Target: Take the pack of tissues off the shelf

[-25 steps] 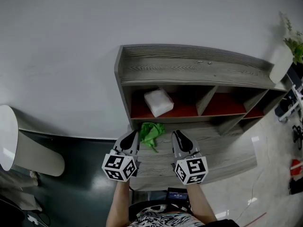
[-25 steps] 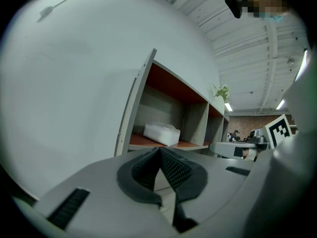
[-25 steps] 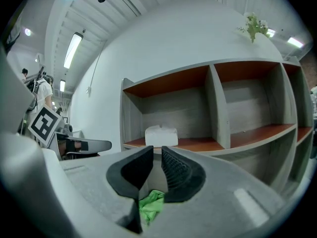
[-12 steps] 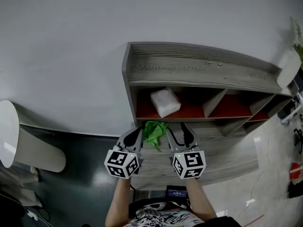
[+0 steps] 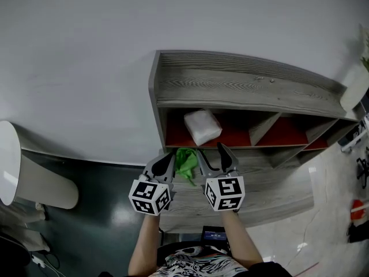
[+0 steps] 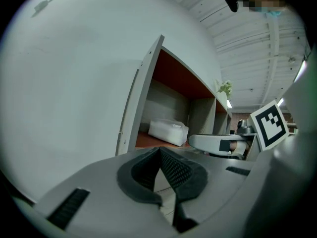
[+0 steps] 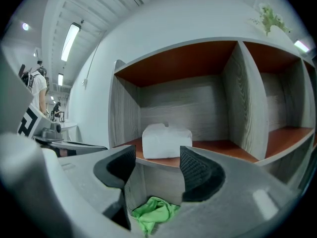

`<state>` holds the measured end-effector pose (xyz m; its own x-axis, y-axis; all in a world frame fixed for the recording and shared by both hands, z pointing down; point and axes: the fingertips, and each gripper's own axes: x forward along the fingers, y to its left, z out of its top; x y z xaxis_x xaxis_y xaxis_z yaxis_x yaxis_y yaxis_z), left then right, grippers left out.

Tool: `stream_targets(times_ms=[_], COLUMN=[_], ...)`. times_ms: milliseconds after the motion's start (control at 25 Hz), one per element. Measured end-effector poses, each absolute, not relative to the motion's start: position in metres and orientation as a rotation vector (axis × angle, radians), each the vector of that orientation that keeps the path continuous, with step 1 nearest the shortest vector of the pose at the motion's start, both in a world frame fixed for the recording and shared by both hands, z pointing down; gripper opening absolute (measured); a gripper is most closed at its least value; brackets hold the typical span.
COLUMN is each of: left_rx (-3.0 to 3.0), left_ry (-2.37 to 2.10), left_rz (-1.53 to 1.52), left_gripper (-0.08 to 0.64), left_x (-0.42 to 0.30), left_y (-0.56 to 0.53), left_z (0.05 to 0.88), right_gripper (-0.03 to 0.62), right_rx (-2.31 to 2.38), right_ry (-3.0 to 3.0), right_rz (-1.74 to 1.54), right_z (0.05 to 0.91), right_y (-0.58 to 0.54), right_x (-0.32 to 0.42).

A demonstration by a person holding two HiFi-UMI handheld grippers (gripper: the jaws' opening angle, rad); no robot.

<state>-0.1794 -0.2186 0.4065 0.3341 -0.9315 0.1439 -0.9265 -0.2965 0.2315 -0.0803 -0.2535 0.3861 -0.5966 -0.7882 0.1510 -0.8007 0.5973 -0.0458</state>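
The white pack of tissues [image 5: 202, 126] lies in the leftmost red-floored compartment of the grey wooden shelf [image 5: 242, 85]; it also shows in the right gripper view as the pack of tissues [image 7: 166, 141] and in the left gripper view as the pack of tissues [image 6: 168, 132]. My right gripper [image 5: 211, 156] points at it from in front, a little short of the compartment. Its jaws have just been opening and stand open with nothing between them. My left gripper [image 5: 165, 161] hangs beside it to the left, jaws shut and empty.
A crumpled green cloth [image 5: 186, 162] lies on the lower wooden ledge [image 5: 271, 195] between the two grippers, seen below the right jaws as the green cloth [image 7: 154, 212]. A white wall rises left of the shelf. A white rounded object [image 5: 23, 178] stands at far left.
The right gripper's jaws have opened from shut. Both grippers have moved forward toward the shelf, the right one more and a little leftward, closer to the green cloth.
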Motion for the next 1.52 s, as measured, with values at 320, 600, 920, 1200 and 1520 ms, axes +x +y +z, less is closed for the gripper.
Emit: stream_targets(times_ms=[320,600,920,1200,1520], left_rx=[2.334,2.317,2.298,2.3,2.301], left_ry=[-1.643,-1.616,-1.627,-1.64,-1.64], left_rz=[-0.012,-0.03,-0.038,-0.028,-0.02], left_gripper=[0.006,0.006,0.006,0.006,0.006], left_x=[-0.176,-0.176,-0.182,-0.181,-0.182], left_y=[-0.23,-0.232,-0.236,-0.236,-0.232], left_z=[0.413,0.421,0.424,0.424,0.424], right_gripper=[0.288,0.295,0.258,0.161,0.101], right_rx=[1.393,1.376,1.397,1.371,1.399], right_ry=[-2.704,-2.554,-2.533,-2.557,-2.556], right_rz=[0.117,0.093,0.13,0.181,0.175], right_z=[0.378,0.391,0.394,0.395,0.393], right_y=[-0.27,-0.288,-0.295,-0.298,-0.299], right_x=[-0.094,-0.105,-0.101,-0.096,-0.091])
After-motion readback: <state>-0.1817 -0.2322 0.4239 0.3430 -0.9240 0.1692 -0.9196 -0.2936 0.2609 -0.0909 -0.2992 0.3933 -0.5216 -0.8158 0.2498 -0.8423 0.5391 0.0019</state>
